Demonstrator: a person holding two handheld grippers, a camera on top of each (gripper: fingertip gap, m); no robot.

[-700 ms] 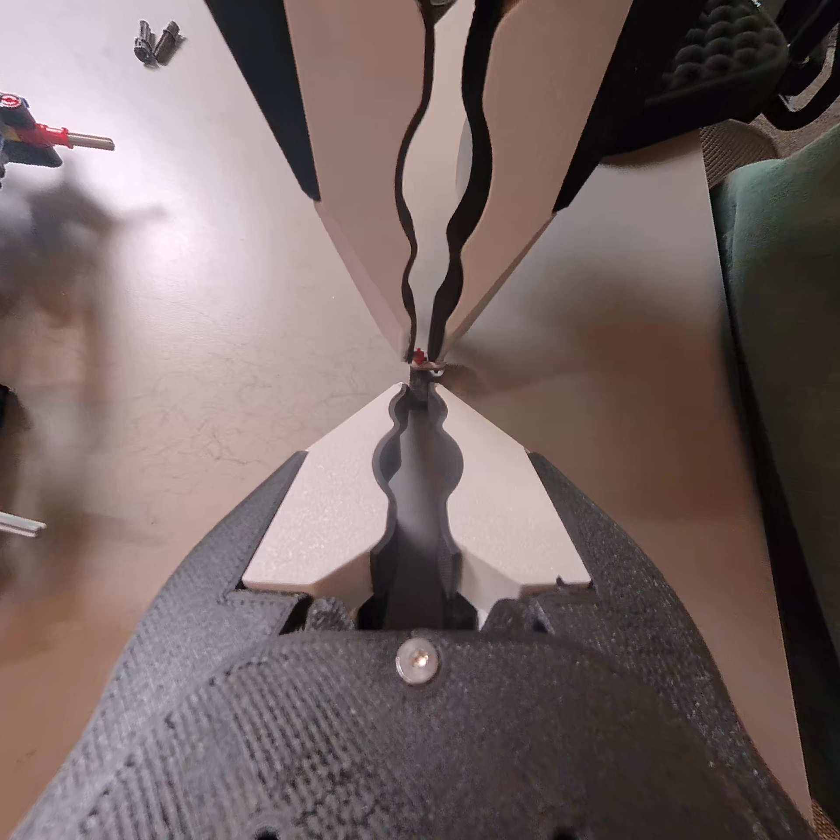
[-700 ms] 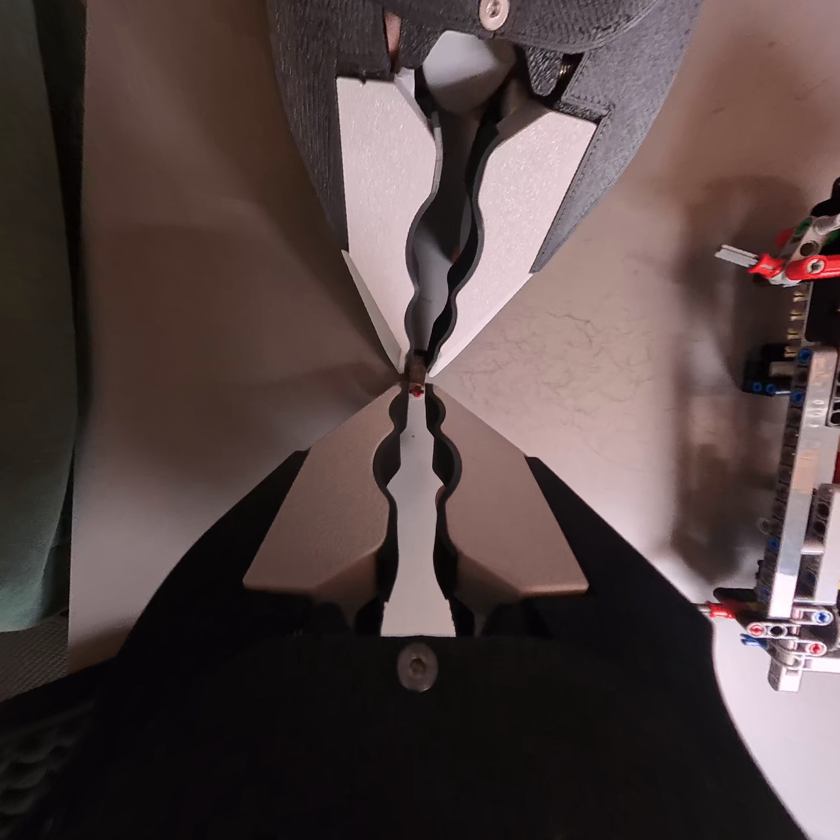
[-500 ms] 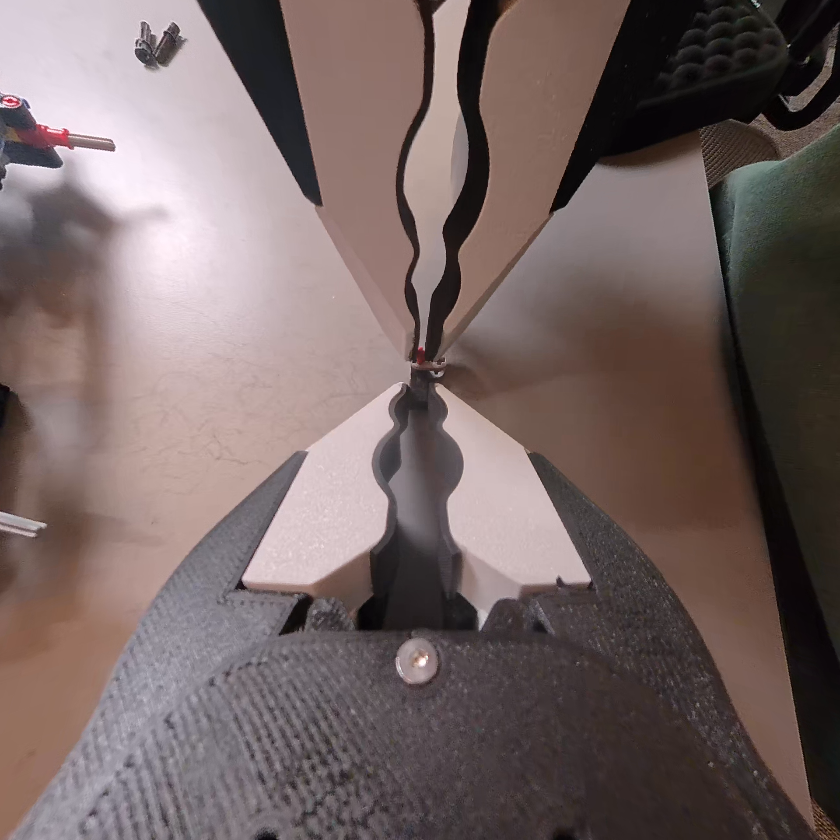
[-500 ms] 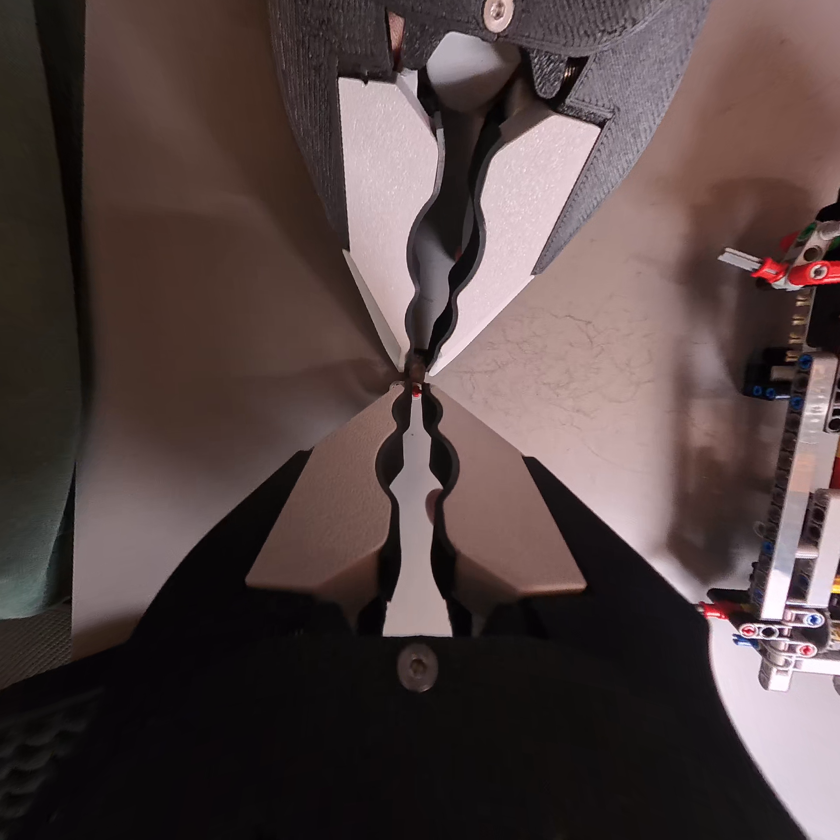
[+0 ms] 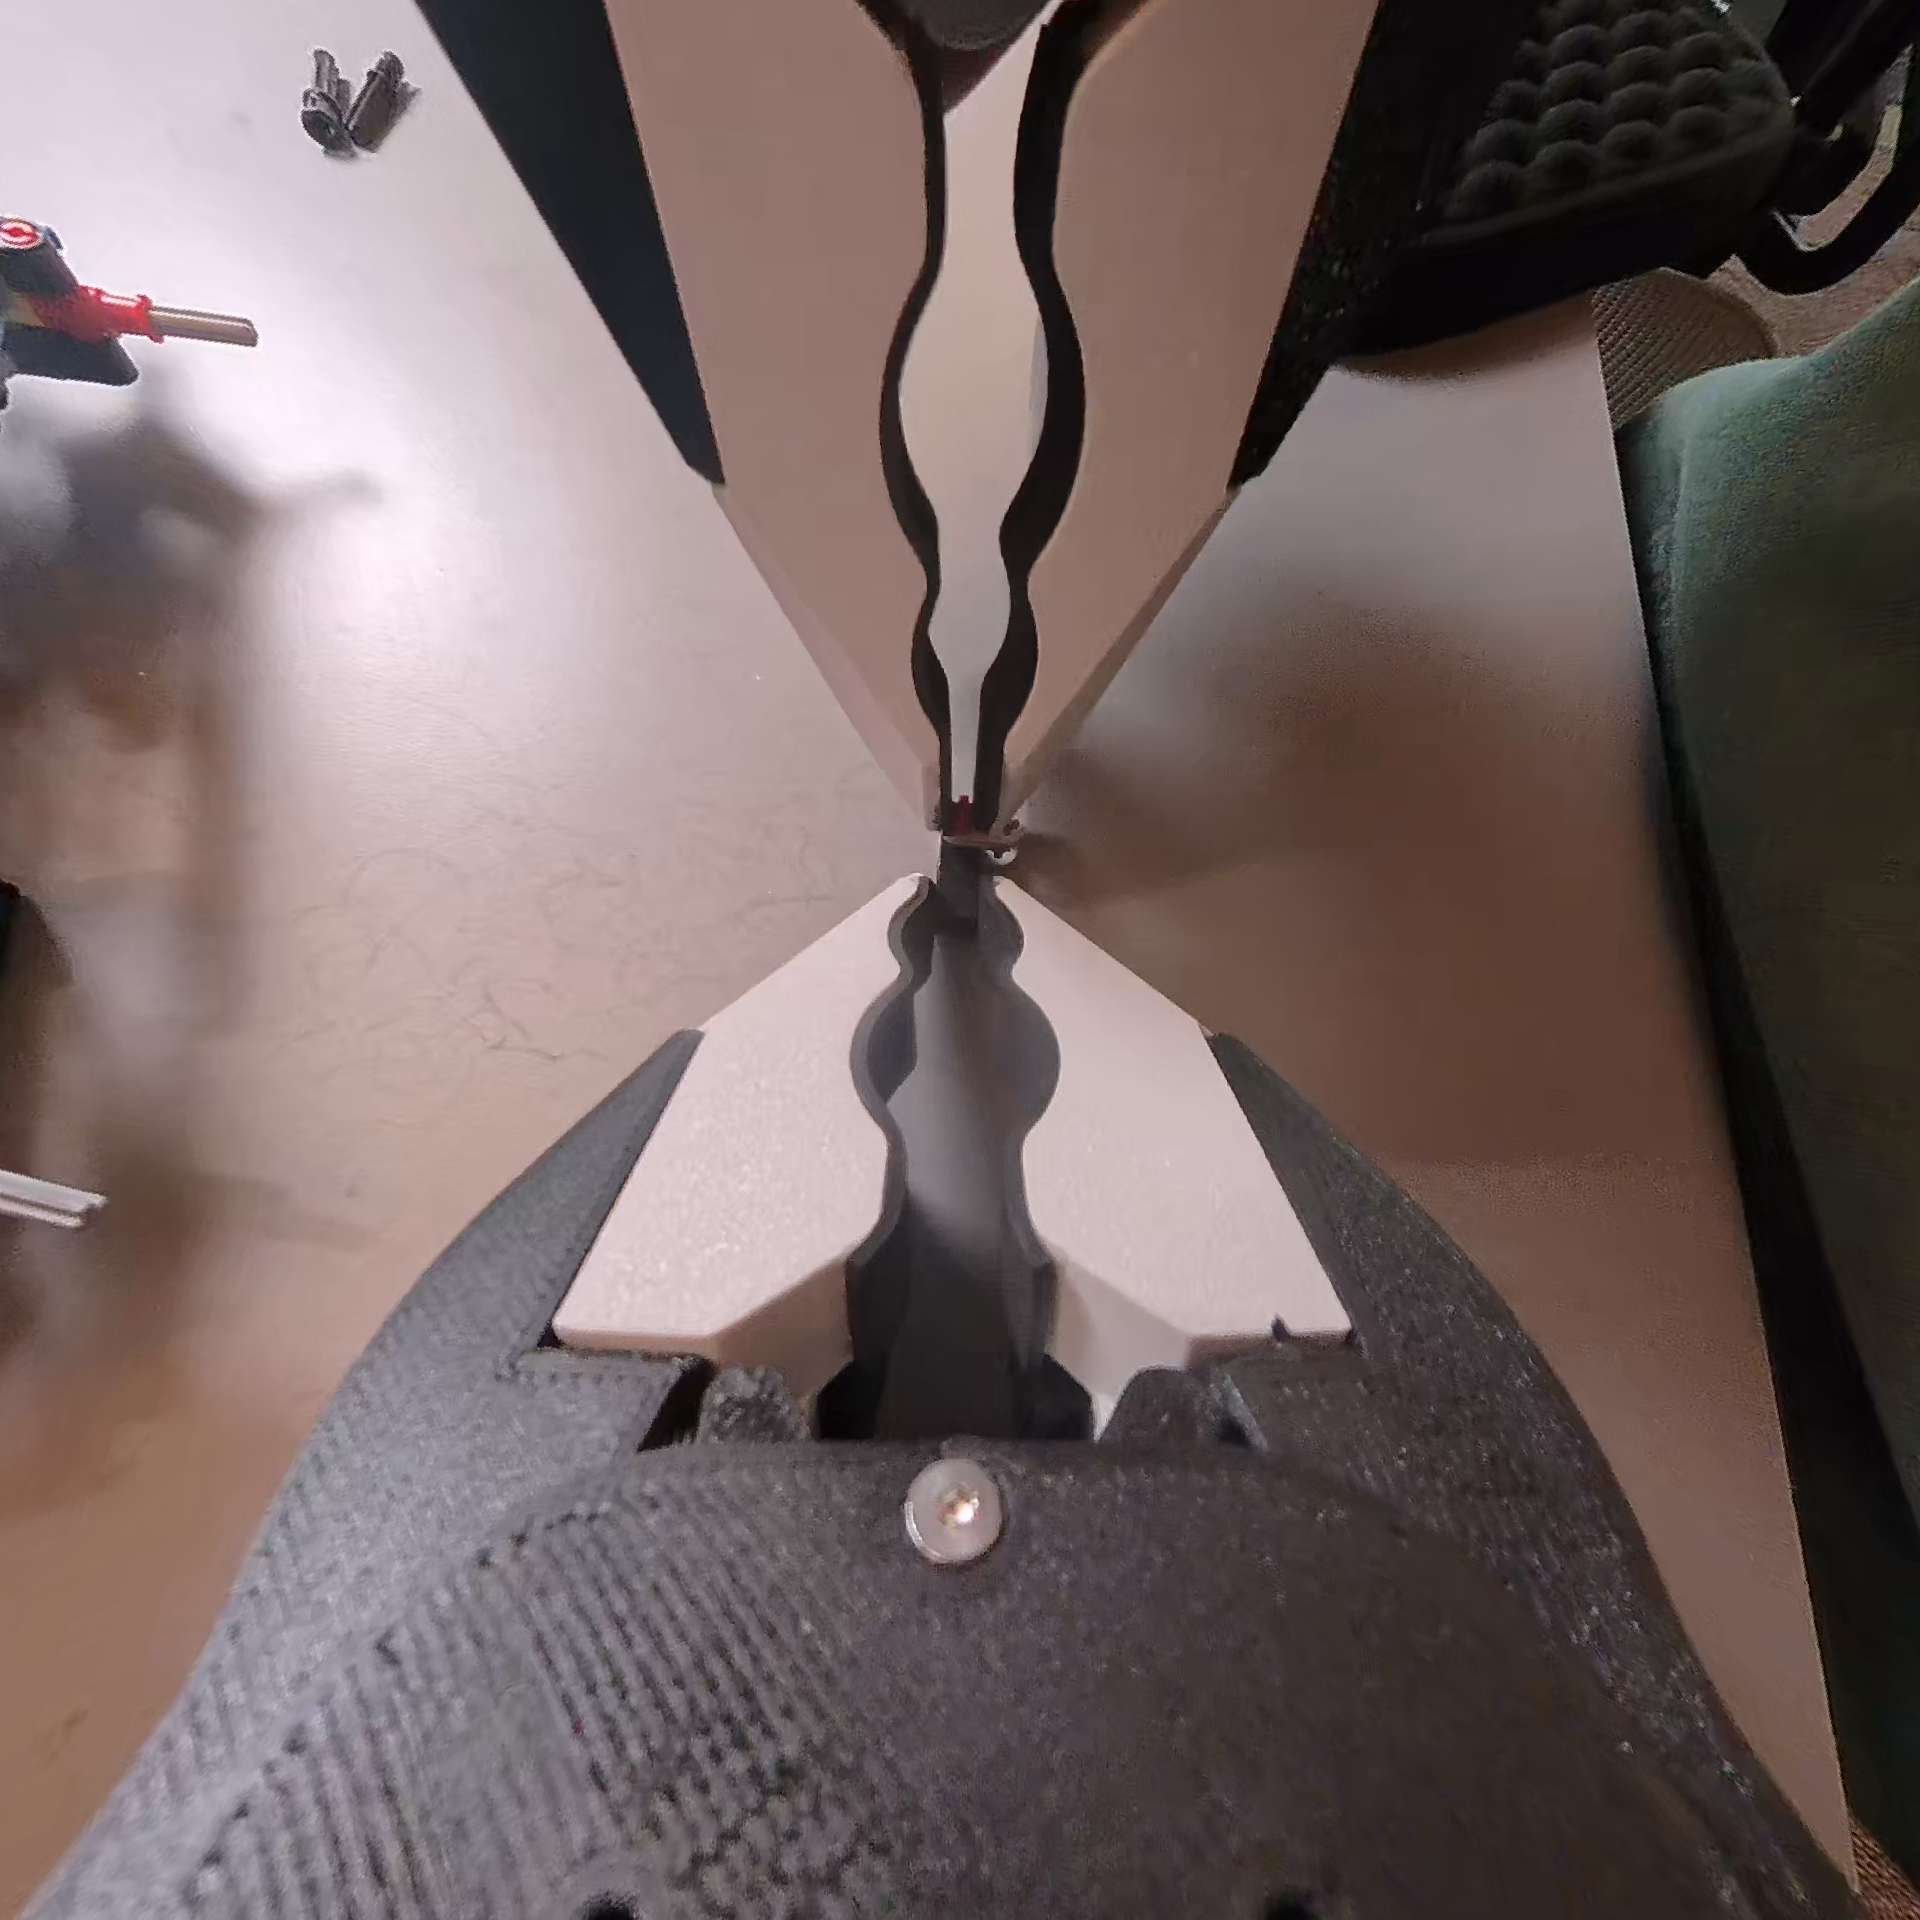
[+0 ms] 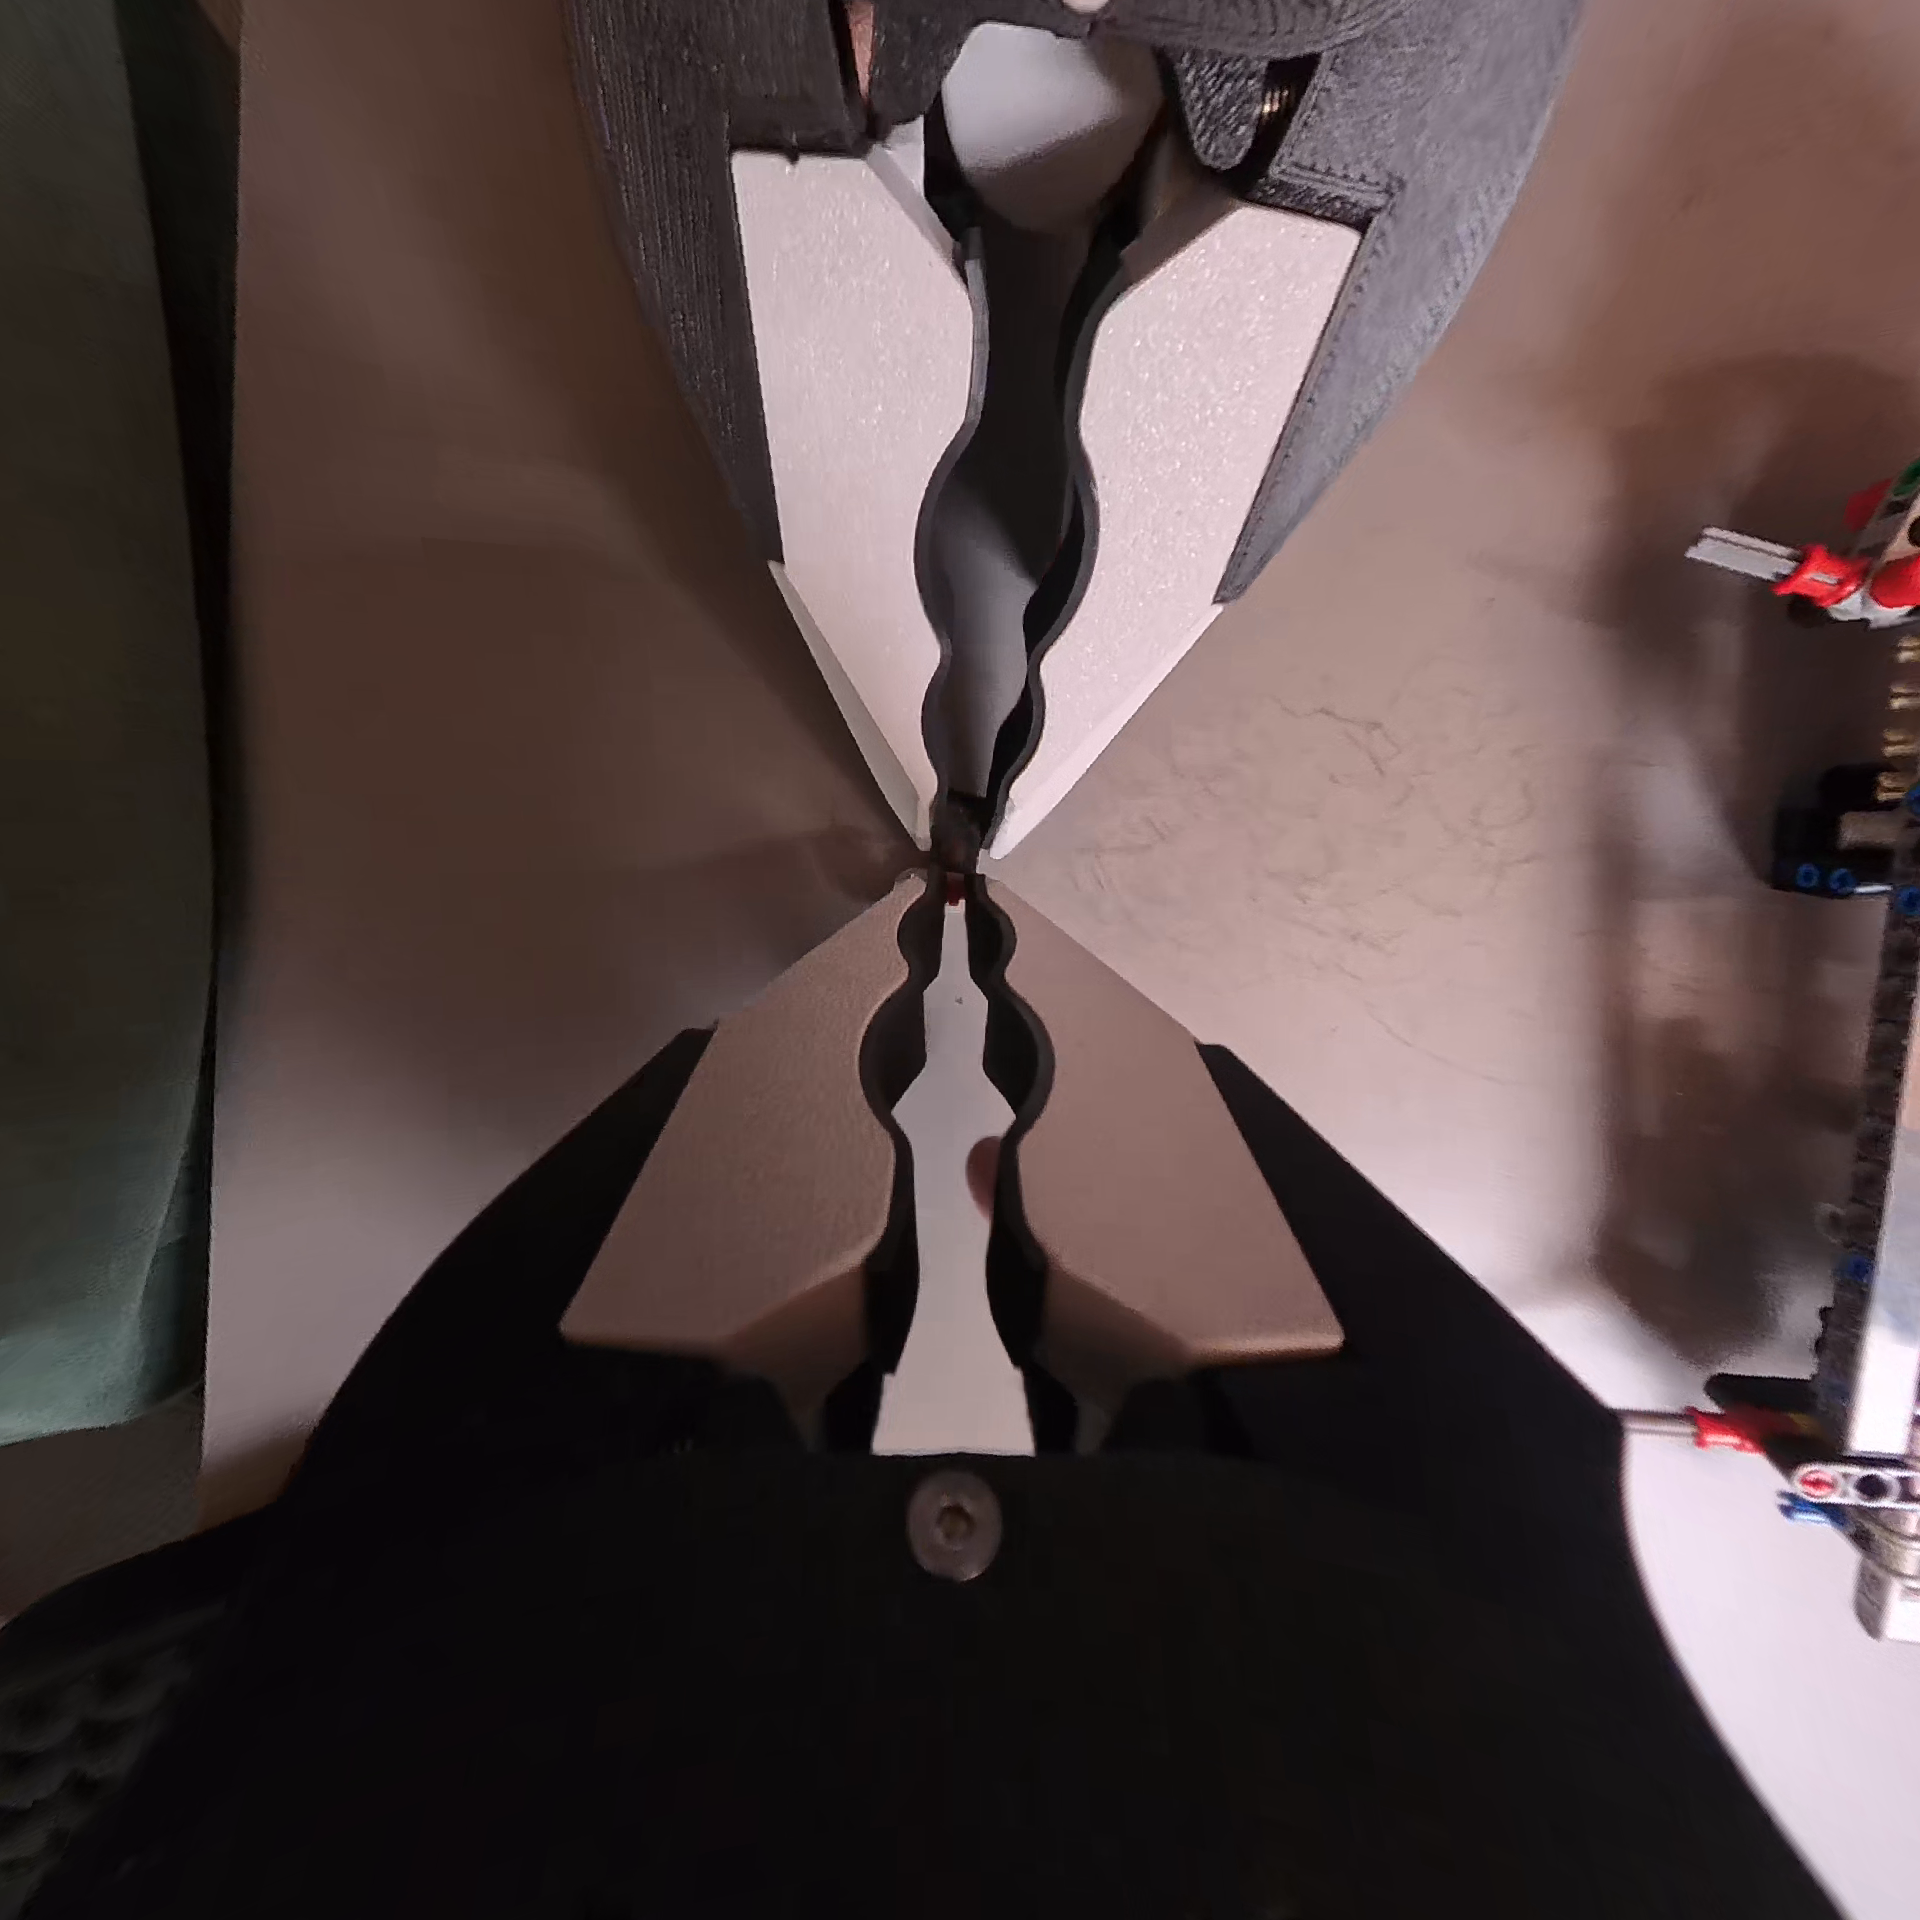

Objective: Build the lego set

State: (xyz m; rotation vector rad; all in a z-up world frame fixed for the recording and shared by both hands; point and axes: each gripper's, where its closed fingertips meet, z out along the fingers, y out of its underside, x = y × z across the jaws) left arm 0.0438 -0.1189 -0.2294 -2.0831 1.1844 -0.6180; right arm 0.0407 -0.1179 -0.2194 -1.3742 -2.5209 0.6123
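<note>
My two grippers meet tip to tip a little above the table. My left gripper (image 5: 961, 883) is shut on a small dark lego piece (image 5: 961, 902). It also shows at the top of the right wrist view (image 6: 961, 821), with the dark piece (image 6: 958, 831) at its tips. My right gripper (image 6: 954, 896) is shut on a tiny red lego piece (image 6: 954, 886). It also shows at the top of the left wrist view (image 5: 969, 821), with the red piece (image 5: 964, 810). The two pieces touch end to end. Their joint is too small to make out.
A long grey and white lego model (image 6: 1886, 1195) with red and blue pins lies at the right edge of the right wrist view. Its red axle end (image 5: 114, 312) and two loose dark pins (image 5: 353, 88) show in the left wrist view. A green chair (image 5: 1787, 831) stands beyond the table edge.
The grippers have drawn slightly closer, still tip to tip with their pieces. The lego model has drifted toward the right edge of the right wrist view.
</note>
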